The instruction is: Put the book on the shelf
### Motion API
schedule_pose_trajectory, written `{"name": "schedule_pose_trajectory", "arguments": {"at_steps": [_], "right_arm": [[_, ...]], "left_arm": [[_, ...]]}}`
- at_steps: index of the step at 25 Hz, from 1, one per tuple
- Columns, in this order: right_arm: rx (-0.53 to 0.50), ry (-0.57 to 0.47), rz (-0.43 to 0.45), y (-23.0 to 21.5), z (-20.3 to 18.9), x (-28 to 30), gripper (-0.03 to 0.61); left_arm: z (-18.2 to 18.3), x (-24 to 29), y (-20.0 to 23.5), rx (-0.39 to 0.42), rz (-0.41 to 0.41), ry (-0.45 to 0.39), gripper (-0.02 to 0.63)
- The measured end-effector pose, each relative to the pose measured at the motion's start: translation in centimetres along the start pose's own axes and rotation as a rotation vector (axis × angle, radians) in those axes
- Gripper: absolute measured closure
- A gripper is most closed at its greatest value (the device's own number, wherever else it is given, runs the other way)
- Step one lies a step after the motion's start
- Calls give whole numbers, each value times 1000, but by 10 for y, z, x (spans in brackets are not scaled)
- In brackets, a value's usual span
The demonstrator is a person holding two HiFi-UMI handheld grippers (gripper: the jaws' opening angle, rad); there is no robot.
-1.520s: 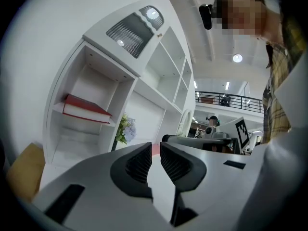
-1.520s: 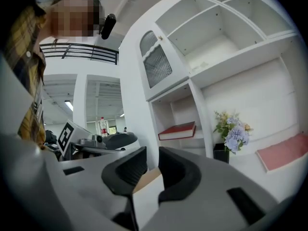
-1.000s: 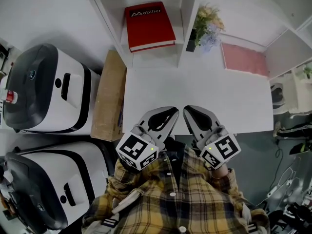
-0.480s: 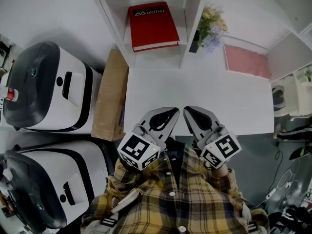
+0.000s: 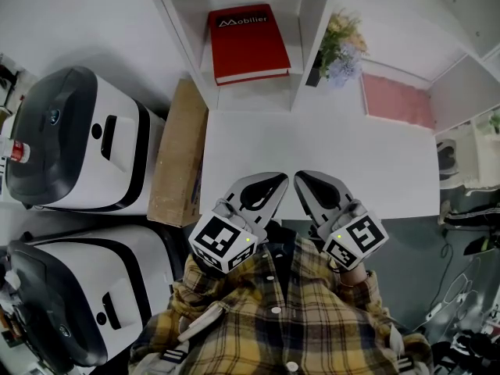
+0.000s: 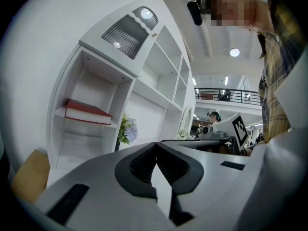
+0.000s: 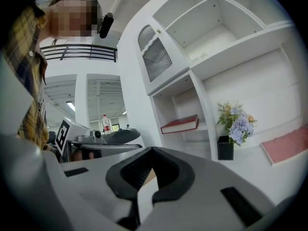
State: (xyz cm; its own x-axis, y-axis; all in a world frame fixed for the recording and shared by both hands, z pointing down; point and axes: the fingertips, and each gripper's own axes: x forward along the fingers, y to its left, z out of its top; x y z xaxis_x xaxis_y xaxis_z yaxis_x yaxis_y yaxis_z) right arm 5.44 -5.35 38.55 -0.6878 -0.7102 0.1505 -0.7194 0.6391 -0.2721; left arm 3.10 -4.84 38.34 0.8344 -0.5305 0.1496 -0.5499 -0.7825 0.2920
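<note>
The red book point(image 5: 248, 44) lies flat on a shelf board inside the white shelf unit point(image 5: 178, 30) at the far end of the white table point(image 5: 312, 155); it also shows as a red book point(image 6: 86, 111) in the left gripper view and a red book point(image 7: 180, 124) in the right gripper view. Both grippers rest side by side at the table's near edge, close to the person's chest. My left gripper point(image 5: 282, 178) is shut with nothing in it, tips touching point(image 6: 156, 144). My right gripper point(image 5: 298, 175) is shut and empty too point(image 7: 152, 150).
A small black vase of flowers point(image 5: 337, 41) stands right of the shelf compartment, with a pink mat point(image 5: 397, 98) further right. A cardboard box point(image 5: 176, 153) sits off the table's left edge beside two large white and black machines point(image 5: 74, 143).
</note>
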Motion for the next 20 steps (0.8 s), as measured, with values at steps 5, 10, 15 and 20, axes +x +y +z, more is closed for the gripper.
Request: {"name": "schedule_pose_trajectory", "arguments": {"at_steps": [5,10,15,20], "right_arm": [[2,-5,-7,-3,2,1,561],[0,-11,-12,-7,3,1,561],[-10,-3,-16,-9,3,0,561],[-3,-2,-15,-11,3,1,561]], "left_arm": [[0,2,3,3,-1,4,595],[1,5,5,7,0,3,595],[2,6,6,10,1,2,595],[2,8,8,15,-2,3,595]]}}
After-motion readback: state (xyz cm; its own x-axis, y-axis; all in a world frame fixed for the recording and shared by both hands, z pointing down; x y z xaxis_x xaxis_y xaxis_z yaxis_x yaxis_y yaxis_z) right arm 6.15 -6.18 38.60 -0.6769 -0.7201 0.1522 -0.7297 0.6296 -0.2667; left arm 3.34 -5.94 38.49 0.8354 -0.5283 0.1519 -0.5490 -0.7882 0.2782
